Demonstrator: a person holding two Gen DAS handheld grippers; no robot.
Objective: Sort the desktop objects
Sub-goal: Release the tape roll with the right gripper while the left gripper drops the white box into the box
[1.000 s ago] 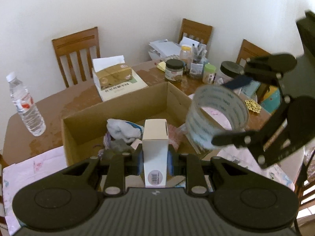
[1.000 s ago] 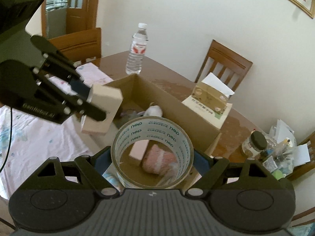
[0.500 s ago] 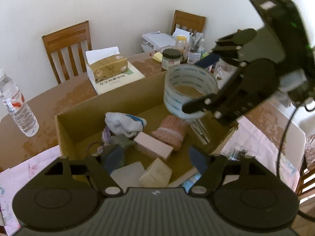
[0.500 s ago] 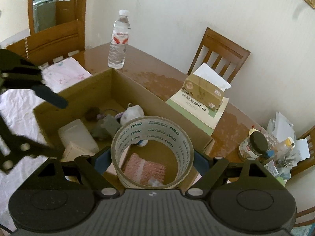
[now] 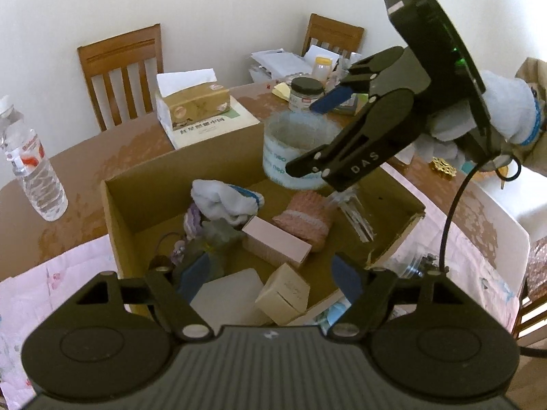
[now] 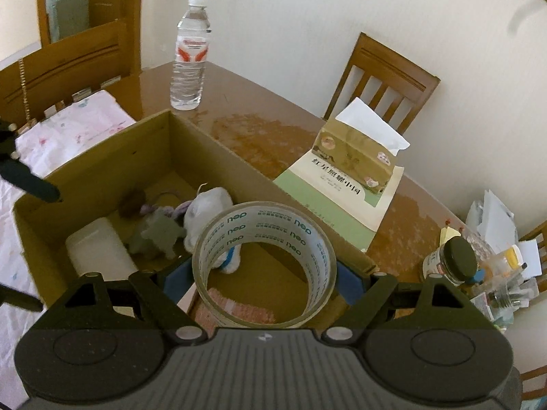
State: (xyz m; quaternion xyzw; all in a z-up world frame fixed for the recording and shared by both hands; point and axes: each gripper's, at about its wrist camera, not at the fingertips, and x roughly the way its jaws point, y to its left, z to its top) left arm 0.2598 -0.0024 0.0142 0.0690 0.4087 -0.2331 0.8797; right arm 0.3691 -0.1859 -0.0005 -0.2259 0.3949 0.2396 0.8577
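Note:
An open cardboard box on the brown table holds a small white carton, a pink box, a pink knitted piece, a white sock and other small items. My left gripper is open and empty above the box's near edge. My right gripper is shut on a roll of clear tape and holds it above the box's right part; the roll also shows in the left wrist view.
A water bottle stands left of the box. A tissue box lies on a book behind it. Jars and papers crowd the far right. Wooden chairs ring the table. A pink cloth covers the near side.
My left gripper opened and let the small white carton drop into the box. My right gripper moved the tape roll over the box.

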